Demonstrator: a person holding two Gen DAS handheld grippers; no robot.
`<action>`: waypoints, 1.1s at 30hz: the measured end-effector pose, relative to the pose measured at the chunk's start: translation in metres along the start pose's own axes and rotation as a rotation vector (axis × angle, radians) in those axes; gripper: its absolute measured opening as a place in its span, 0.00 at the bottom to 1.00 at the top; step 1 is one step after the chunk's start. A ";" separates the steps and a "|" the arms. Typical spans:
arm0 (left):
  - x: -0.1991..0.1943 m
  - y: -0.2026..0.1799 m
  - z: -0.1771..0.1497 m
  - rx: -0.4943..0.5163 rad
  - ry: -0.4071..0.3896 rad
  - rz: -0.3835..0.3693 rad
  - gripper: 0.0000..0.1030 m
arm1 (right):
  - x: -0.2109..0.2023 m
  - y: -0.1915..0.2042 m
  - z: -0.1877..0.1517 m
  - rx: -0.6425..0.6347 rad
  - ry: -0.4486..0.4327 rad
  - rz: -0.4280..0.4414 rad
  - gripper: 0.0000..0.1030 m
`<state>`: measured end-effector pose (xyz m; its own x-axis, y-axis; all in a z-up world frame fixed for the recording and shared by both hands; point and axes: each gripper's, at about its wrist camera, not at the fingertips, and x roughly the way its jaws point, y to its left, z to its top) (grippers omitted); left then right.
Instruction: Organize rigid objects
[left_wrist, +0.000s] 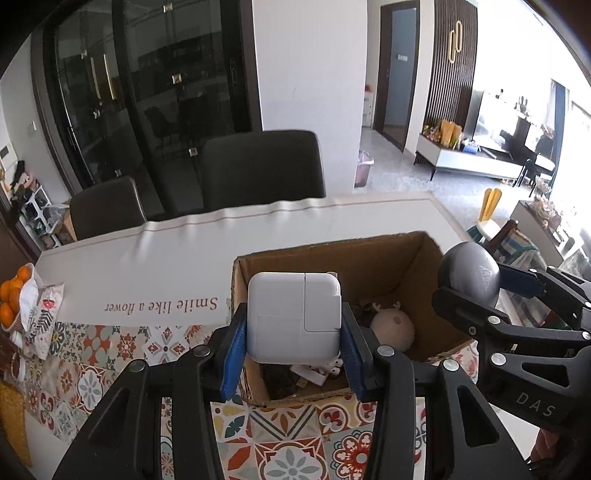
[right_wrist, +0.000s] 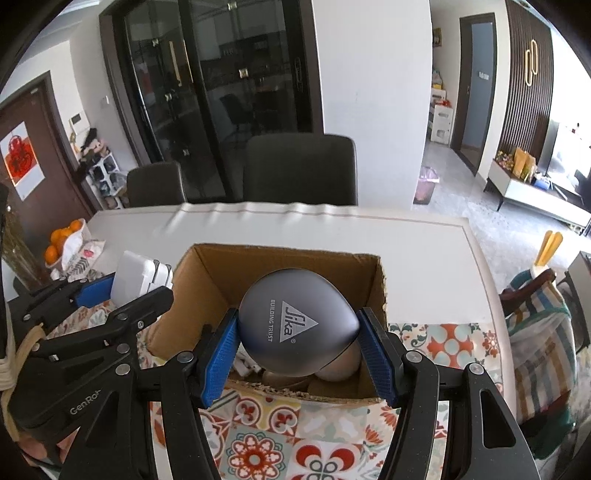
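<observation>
An open cardboard box (left_wrist: 391, 254) (right_wrist: 218, 273) stands on the table and holds several small items, among them a round beige toy (left_wrist: 392, 326). My left gripper (left_wrist: 293, 325) is shut on a white square power adapter (left_wrist: 293, 317), held over the box's near left corner. My right gripper (right_wrist: 299, 343) is shut on a grey rounded case (right_wrist: 297, 328) printed "Sika Building Trust", held above the box's opening. In the left wrist view the grey case (left_wrist: 471, 273) and right gripper (left_wrist: 480, 291) show at the right; in the right wrist view the adapter (right_wrist: 136, 277) shows at the left.
A patterned tile-print mat (left_wrist: 110, 354) (right_wrist: 443, 343) covers the near part of the white table (left_wrist: 147, 266). A bowl of oranges (left_wrist: 13, 299) sits at the far left edge. Two dark chairs (left_wrist: 258, 166) stand behind the table. A striped bag (right_wrist: 543, 350) hangs at the right.
</observation>
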<state>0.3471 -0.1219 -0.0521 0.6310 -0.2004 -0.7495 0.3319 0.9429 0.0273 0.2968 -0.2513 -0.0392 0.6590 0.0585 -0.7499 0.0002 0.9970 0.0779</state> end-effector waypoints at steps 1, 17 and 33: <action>0.004 0.001 0.000 -0.002 0.007 0.001 0.44 | 0.005 -0.001 0.000 -0.001 0.009 -0.002 0.61; 0.038 0.003 -0.004 0.004 0.094 0.042 0.47 | 0.046 -0.007 0.002 -0.007 0.081 -0.057 0.74; -0.070 0.008 -0.043 -0.035 -0.049 0.084 0.86 | -0.058 0.003 -0.038 0.029 -0.044 -0.028 0.81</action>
<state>0.2757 -0.0893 -0.0277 0.6890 -0.1325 -0.7126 0.2528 0.9653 0.0649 0.2298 -0.2497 -0.0204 0.6908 0.0271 -0.7226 0.0409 0.9962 0.0765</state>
